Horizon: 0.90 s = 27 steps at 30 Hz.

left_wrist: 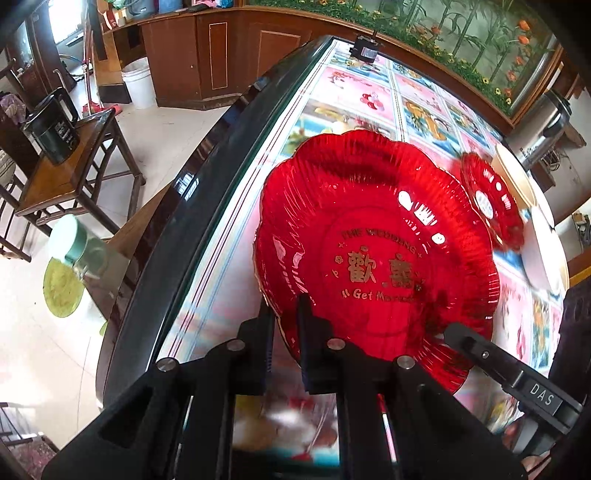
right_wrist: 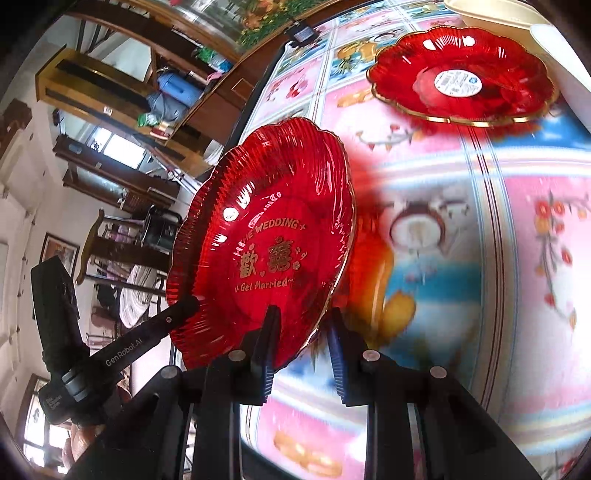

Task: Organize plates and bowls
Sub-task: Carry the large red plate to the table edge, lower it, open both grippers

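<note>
Clamped between the two fingers of the left gripper (left_wrist: 286, 314) is the near rim of a red scalloped plate (left_wrist: 376, 251), its gold lettering reading "THE WEDDING" and "Get Married". The plate is held tilted, lifted off the glass-topped table (left_wrist: 373, 96), close to the table's dark curved edge (left_wrist: 207, 192). In the right wrist view the same red scalloped plate (right_wrist: 262, 240) is seen standing steeply on its side over that edge, with the left gripper (right_wrist: 184, 306) shown as a black bar reaching its lower rim.

The right gripper (right_wrist: 303, 332) is seen with its fingers apart; one finger (right_wrist: 267, 332) lies in front of the plate's lower rim and the other (right_wrist: 338, 343) is just beside the rim. Whether either finger touches the plate cannot be told.

A second red plate (right_wrist: 461, 77), with a gold rim and a round white sticker at its middle, is lying flat on the table toward the far edge, well apart from the held plate. A pale bowl (right_wrist: 491, 14) is seen just beyond it. On the floor beside the table, a wooden chair (left_wrist: 70, 173) carrying a dark tin (left_wrist: 51, 129) is visible.
</note>
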Each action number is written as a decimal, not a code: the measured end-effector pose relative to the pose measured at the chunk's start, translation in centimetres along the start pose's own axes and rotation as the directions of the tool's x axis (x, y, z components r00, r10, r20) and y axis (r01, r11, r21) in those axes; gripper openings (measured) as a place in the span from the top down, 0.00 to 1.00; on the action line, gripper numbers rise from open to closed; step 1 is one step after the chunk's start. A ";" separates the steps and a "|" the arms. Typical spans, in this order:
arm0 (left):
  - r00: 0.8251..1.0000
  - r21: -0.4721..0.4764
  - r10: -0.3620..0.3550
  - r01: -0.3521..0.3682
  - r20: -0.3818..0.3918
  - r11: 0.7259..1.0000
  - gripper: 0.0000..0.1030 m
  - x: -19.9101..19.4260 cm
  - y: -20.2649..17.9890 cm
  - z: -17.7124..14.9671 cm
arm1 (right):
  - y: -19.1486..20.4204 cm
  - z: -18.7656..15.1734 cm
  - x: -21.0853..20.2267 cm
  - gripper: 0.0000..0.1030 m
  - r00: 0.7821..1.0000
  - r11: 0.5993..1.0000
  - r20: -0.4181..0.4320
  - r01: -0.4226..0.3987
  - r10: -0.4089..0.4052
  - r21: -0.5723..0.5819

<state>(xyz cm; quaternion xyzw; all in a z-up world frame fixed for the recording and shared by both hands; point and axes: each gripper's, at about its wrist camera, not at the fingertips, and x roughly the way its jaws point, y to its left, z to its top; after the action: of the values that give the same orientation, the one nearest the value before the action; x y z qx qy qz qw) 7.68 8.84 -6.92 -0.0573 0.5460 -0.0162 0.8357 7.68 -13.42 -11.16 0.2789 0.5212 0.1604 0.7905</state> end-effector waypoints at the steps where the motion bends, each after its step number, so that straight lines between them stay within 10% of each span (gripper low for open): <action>1: 1.000 0.000 0.001 -0.001 0.003 1.000 0.90 -0.2 0.0 -0.4 | 0.1 -0.5 -0.2 0.76 1.000 1.000 -0.002 0.000 0.000 -0.007; 12: 1.000 -0.017 0.014 -0.014 0.017 1.000 0.90 -1.0 0.4 -2.3 | 0.1 -2.8 -1.1 0.76 1.000 0.999 -0.013 -0.012 0.012 -0.032; 18: 0.991 -0.004 0.106 -0.106 0.085 0.994 0.80 -2.2 -0.1 -2.8 | 1.5 -2.7 -2.1 0.54 0.998 0.992 0.052 0.045 -0.039 -0.116; 23: 0.956 -0.036 0.205 -0.202 0.212 0.979 0.47 -5.4 0.5 -3.7 | 2.0 -3.3 -4.2 0.36 0.992 0.983 0.107 0.079 -0.062 -0.168; 27: 0.915 -0.065 0.243 -0.235 0.321 0.970 0.43 -8.4 0.9 -4.6 | 1.4 -3.9 -5.8 0.36 0.991 0.979 0.125 0.079 -0.056 -0.186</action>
<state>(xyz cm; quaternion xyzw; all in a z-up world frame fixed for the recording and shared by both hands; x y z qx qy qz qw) 0.06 10.10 -1.25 -0.0026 0.4033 0.1025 0.9093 1.84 -14.40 -7.25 0.1929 0.4643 0.1656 0.8484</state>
